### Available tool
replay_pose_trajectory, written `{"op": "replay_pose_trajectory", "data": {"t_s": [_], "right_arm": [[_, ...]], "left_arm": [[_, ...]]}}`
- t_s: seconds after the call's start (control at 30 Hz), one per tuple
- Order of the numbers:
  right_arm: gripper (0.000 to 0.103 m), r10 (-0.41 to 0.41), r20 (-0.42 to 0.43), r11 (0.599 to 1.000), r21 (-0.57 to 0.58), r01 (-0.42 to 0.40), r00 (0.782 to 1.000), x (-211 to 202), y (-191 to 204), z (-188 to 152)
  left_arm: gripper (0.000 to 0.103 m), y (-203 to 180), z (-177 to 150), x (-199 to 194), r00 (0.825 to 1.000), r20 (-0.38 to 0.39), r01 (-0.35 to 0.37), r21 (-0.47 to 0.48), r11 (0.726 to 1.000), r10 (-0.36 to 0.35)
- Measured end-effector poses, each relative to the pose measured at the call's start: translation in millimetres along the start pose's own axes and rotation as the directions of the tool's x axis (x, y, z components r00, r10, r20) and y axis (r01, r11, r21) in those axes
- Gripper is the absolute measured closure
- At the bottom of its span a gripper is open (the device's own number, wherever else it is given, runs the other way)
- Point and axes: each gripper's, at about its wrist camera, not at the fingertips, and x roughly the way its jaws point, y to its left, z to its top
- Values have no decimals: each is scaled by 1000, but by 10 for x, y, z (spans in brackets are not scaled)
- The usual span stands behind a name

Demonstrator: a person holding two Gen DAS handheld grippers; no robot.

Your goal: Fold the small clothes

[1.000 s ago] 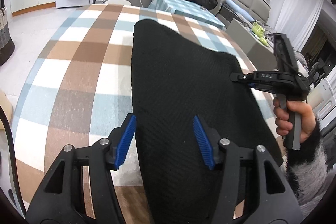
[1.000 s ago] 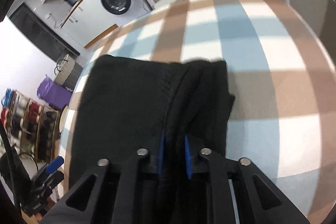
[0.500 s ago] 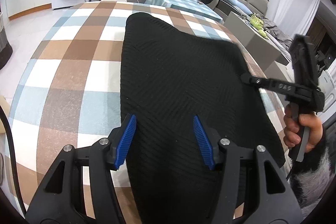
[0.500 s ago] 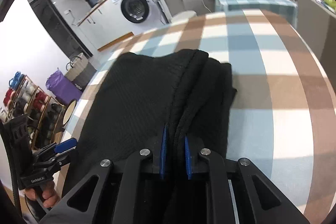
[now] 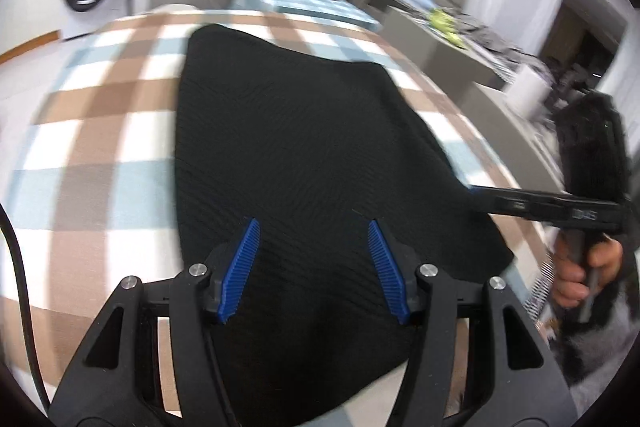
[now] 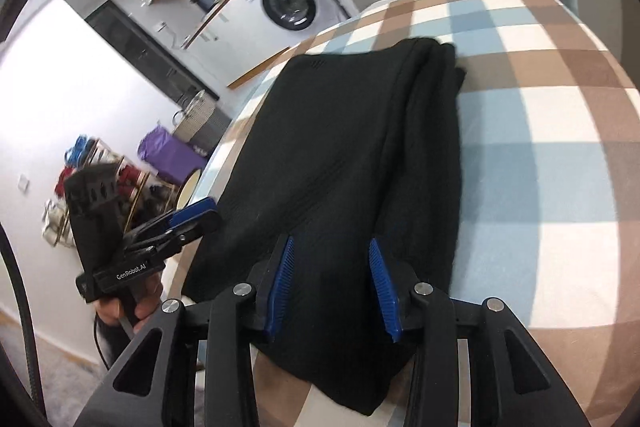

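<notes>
Where folded, black knit garment (image 5: 304, 163), flat, ribbed.

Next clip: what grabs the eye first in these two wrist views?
A black ribbed knit garment lies spread across the middle of the brown, blue and white checked tablecloth. Both blue-padded hand-held grippers hover open over its near edge: the left hand-held gripper and the right hand-held gripper. A white front-loading washing machine stands beyond the table.

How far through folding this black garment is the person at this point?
Done: the black garment lies on the checked tablecloth with one side doubled over. In hand: nothing; the right gripper and left gripper are open above it. Left: probably further folds.
</notes>
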Motion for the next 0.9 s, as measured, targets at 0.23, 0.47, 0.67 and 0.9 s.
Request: {"op": "replay_pose_trajectory", "data": {"t_s": [0.23, 0.47, 0.67, 0.9], "right_arm": [[82, -60, -5, 998, 11, 60, 998, 240, -14, -106], [95, -87, 22, 996, -11, 88, 996, 62, -1, -324], [68, 26, 3, 999, 46, -27, 1000, -2, 0, -428], [80, -52, -9, 994, -101, 51, 999, 106, 149, -622]], "left_arm": [[37, -192, -272, 181, 997, -79, -2, 127, 992, 12], [33, -195, -298, 145, 996, -87, 15, 106, 994, -6], [33, -359, -223, 96, 996, -71, 56, 134, 989, -46], [29, -574, -366, 220, 995, -100, 44, 215, 976, -23]]}}
